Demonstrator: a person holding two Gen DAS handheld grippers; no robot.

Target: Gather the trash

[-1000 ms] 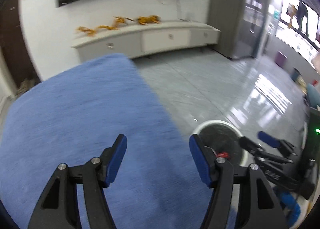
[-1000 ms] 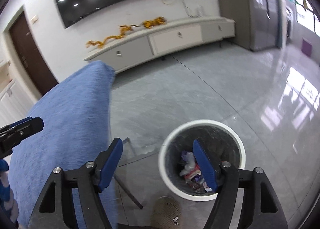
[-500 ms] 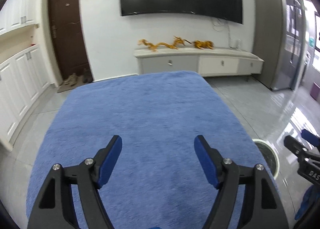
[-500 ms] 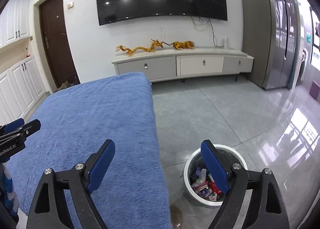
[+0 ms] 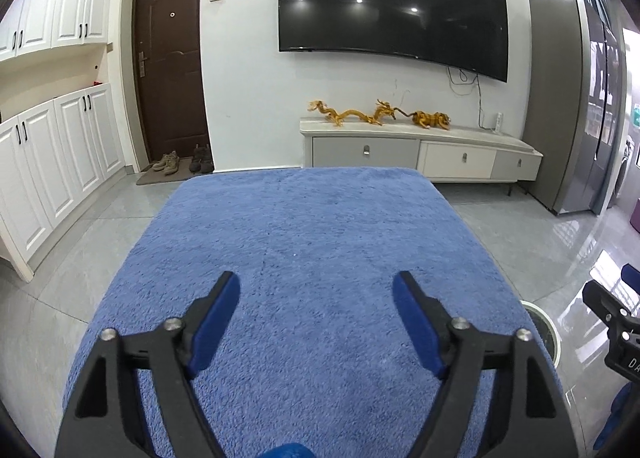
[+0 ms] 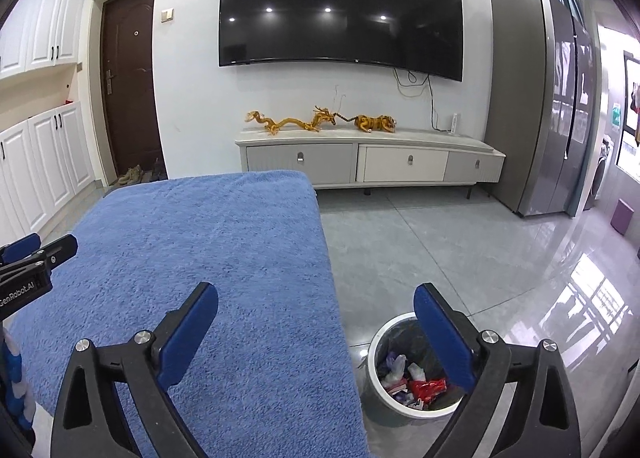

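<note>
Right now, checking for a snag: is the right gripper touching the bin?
Apart. The right wrist view shows the right gripper raised, jaws opening with nothing between them; the bin stands on the floor below, beside the blue cloth.

— Left gripper (image 5: 316,300)?
— Pointing forward and somewhat downward, jaws opening, nothing between the blue pads (image 5: 214,322). Black arms spread in a wide V from the bottom edge.
— And the right gripper (image 6: 316,312)?
— Same tilt, jaws opening wider than the left's, nothing clamped between the fingers (image 6: 442,338).
— Level with each other?
— Side by side. From the right wrist view, tip of the left gripper poking in at the left edge; from the left wrist view, tip of the right at the right edge.
— Hands visible?
— Hard to tell; only a blue-and-white patch low at the left edge of the right view.
</note>
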